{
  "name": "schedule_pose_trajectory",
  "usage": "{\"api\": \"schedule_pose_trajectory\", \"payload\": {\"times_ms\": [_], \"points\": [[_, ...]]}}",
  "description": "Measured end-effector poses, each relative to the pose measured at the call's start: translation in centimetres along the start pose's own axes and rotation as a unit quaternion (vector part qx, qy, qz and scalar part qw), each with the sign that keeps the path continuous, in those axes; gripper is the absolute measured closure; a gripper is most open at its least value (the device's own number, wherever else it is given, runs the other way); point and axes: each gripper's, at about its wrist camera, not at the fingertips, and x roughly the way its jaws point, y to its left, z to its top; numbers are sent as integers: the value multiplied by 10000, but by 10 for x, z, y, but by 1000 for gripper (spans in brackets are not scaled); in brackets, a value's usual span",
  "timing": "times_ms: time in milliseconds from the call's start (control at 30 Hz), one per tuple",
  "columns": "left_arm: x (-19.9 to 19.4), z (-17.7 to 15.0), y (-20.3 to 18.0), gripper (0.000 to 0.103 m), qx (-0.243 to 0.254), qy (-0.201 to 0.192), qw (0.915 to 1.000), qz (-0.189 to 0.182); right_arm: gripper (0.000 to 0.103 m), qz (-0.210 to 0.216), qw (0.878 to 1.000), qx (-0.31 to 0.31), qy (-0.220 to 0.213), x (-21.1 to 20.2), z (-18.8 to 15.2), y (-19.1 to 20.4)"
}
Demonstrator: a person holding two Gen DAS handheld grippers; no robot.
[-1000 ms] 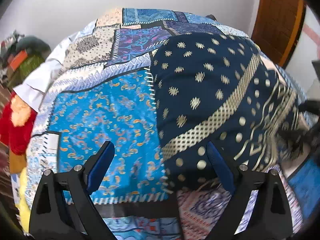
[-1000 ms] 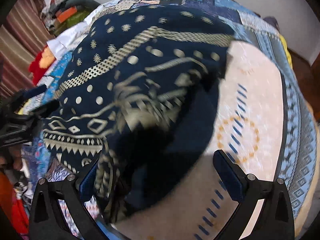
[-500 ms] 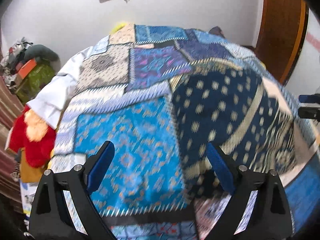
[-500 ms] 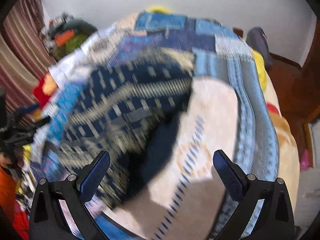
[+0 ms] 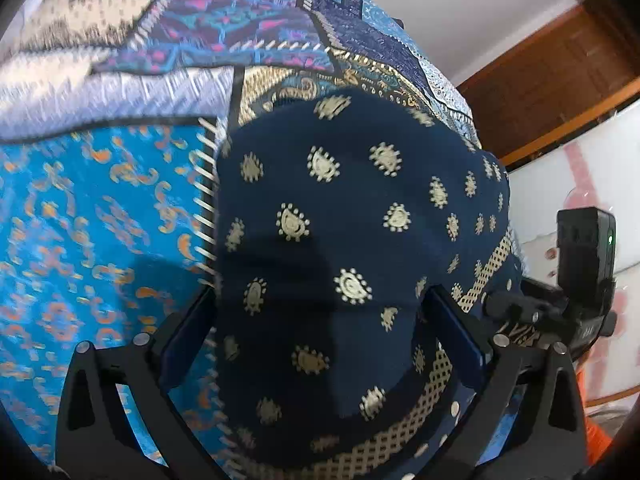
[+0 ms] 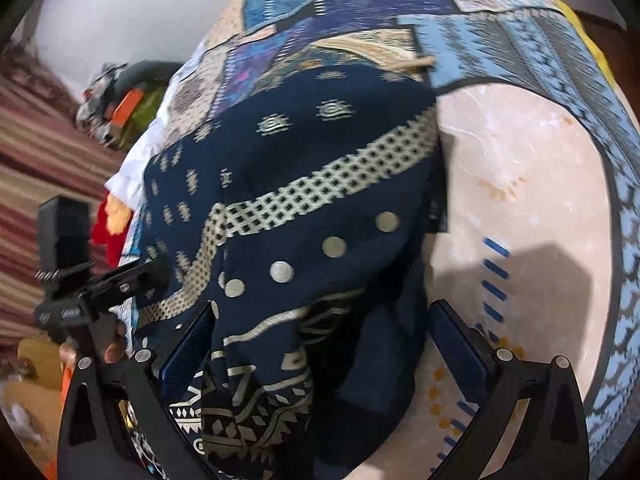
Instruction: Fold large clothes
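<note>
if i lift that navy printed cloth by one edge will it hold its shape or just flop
Likely floppy: the navy cloth already bunches in soft folds near the right gripper. It probably drags on the patchwork bedspread rather than sliding. Seems light, as its edges lie thin.

White wall (image 5: 460,8), brown wooden door (image 5: 560,76), patchwork-covered bed (image 5: 100,220), striped curtain (image 6: 36,152).

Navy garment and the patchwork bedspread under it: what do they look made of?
Navy garment: seemingly thin woven cloth, matte, with printed or woven cream motifs; it drapes and bunches softly. Patchwork bedspread: likely printed cotton, matte, lying flat; which is unclear because of blur.
</note>
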Motion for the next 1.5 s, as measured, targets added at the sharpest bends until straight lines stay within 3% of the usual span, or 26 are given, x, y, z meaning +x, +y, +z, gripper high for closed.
{"api": "schedule_pose_trajectory", "payload": {"times_ms": [200, 233, 367, 467, 567, 700, 1133, 1300, 1500], "points": [[4, 0, 4, 0, -192, -54, 9994, -290, 0, -7, 9995, -301, -3, 21, 4, 22], [3, -1, 3, 3, -191, -93, 9993, -293, 4, 42, 9994, -343, -17, 24, 4, 27], [-10, -11, 1, 22, -248, -267, 9991, -206, 36, 215, 9987, -458, 26, 35, 4, 43], [-24, -16, -4, 30, -85, -389, 9991, -119, 61, 500, 9981, -366, 25, 32, 3, 43], [-42, -24, -11, 34, 13, -485, 9988, -71, 68, 479, 9973, -544, -78, 24, 0, 56], [-66, -29, -17, 37, 55, -612, 9981, -95, 71, 349, 9958, -813, -217, 8, -7, 79], [-170, -67, -9, 37, 144, -1206, 9921, 313, 72, 612, 9890, -1288, -402, -34, -37, 163], [-189, -91, 20, 37, -98, -1253, 9907, 523, 72, 685, 9868, -1449, -243, -16, -48, 196], [-181, -114, 66, 37, -530, -1115, 9897, 723, 72, 724, 9857, -1502, 236, 36, -57, 221]]}}
